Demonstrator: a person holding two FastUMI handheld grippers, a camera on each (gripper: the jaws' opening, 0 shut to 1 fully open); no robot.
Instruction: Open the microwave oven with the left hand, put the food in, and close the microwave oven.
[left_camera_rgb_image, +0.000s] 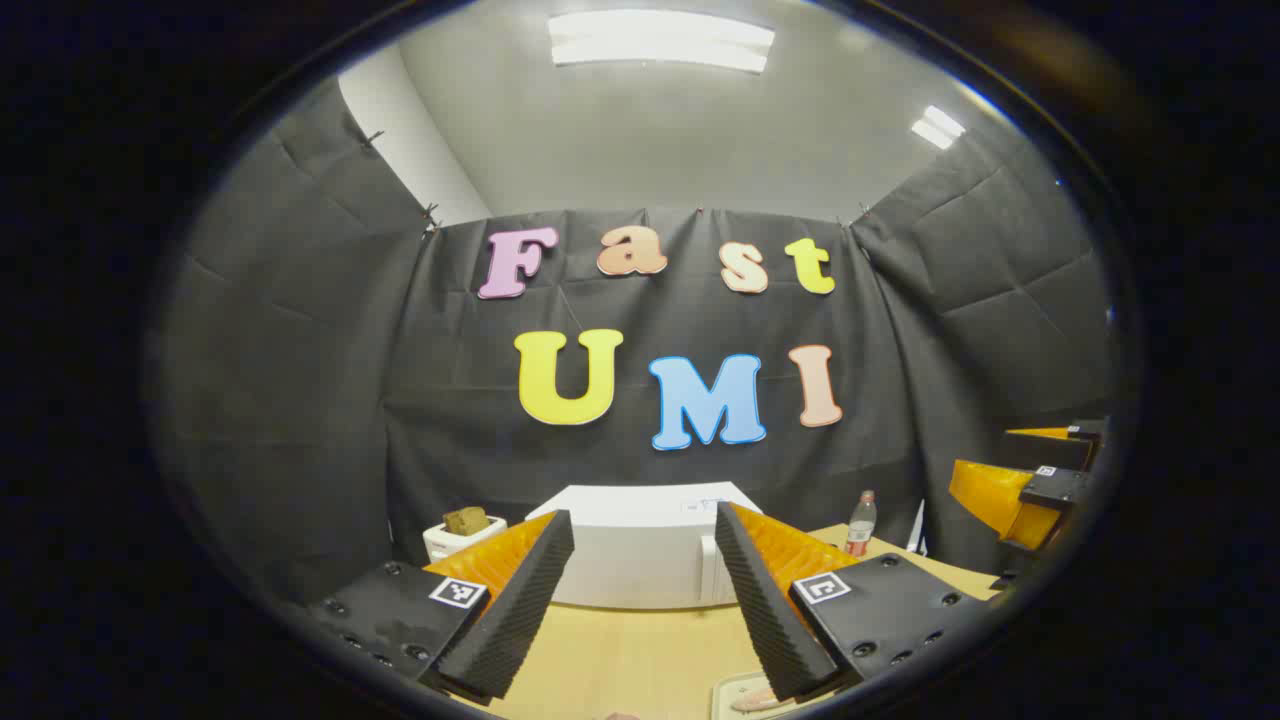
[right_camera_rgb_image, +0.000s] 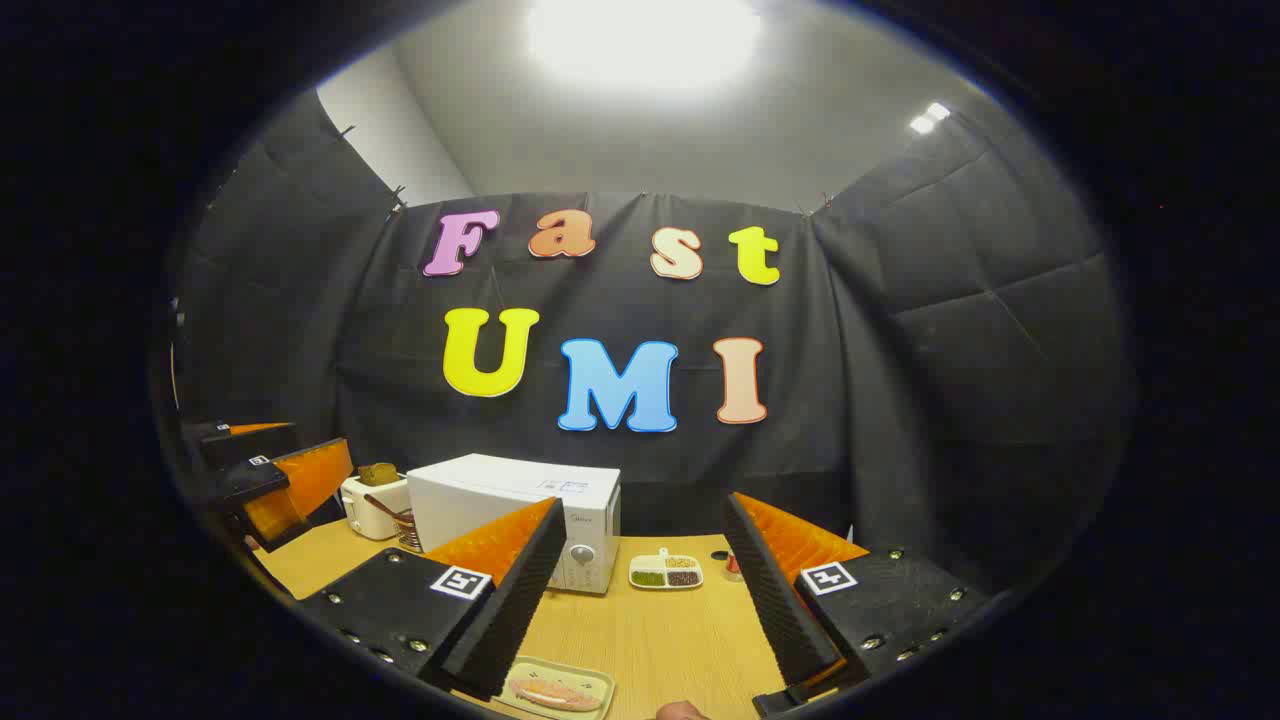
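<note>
The white microwave (left_camera_rgb_image: 640, 560) stands on the wooden table with its door shut; it sits straight ahead of my left gripper (left_camera_rgb_image: 642, 530), which is open, holds nothing and is still some way short of it. In the right gripper view the microwave (right_camera_rgb_image: 500, 500) stands left of centre, its knob facing me. A pale plate of food (right_camera_rgb_image: 557, 690) lies on the table just below the open, empty right gripper (right_camera_rgb_image: 642, 520). A corner of that plate (left_camera_rgb_image: 745, 695) shows at the bottom of the left gripper view.
A white toaster (left_camera_rgb_image: 462, 530) with bread stands left of the microwave, with a utensil holder (right_camera_rgb_image: 405, 530) beside it. A bottle (left_camera_rgb_image: 860, 523) and a small divided snack tray (right_camera_rgb_image: 665, 572) sit to the right. The other gripper shows at each view's edge.
</note>
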